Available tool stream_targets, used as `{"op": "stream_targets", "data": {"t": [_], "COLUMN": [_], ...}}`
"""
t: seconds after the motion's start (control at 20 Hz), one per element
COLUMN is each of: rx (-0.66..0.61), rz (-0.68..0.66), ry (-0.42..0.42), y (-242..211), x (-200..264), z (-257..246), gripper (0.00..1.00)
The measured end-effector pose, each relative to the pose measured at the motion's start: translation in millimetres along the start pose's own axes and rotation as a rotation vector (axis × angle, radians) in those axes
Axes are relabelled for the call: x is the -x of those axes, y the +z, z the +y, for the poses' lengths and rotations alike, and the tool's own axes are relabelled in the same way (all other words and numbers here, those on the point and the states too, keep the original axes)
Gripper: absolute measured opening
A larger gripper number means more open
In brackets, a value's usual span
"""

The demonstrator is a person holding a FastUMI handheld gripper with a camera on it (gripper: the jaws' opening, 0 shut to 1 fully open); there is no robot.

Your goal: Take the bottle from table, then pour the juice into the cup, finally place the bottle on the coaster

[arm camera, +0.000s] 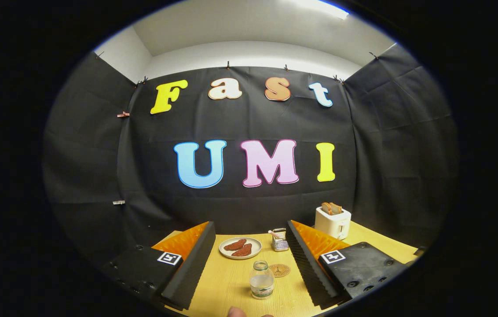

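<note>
I have the gripper (249,268) spread wide, fingers apart, gripping nothing. The bottle (261,280) stands upright on the table (222,281) low in the frame's centre, between the fingers. The coaster (279,270) lies just right of it, the cup (279,239) farther back. A plate (240,248) sits centre-left, a toaster (333,221) at right.

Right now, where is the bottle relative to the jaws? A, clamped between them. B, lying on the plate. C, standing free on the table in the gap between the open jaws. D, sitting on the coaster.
C: the bottle stands upright on the table, untouched between the wide-open jaws of the gripper, with the coaster just beyond it and bare.
</note>
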State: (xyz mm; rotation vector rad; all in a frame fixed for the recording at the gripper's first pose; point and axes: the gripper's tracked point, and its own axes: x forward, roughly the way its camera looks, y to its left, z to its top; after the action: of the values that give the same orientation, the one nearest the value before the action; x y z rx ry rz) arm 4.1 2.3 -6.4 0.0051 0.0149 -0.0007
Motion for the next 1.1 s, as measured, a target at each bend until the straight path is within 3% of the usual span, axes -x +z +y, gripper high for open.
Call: {"op": "stream_targets", "data": {"t": [0.55, 1.1], "rx": [0.058, 0.003], "rz": [-0.014, 0.073], "ry": [-0.01, -0.105], "y": [-26, -164], "x": [-9, -13], "z": [-5, -26], "gripper": [0.98, 0.98]}}
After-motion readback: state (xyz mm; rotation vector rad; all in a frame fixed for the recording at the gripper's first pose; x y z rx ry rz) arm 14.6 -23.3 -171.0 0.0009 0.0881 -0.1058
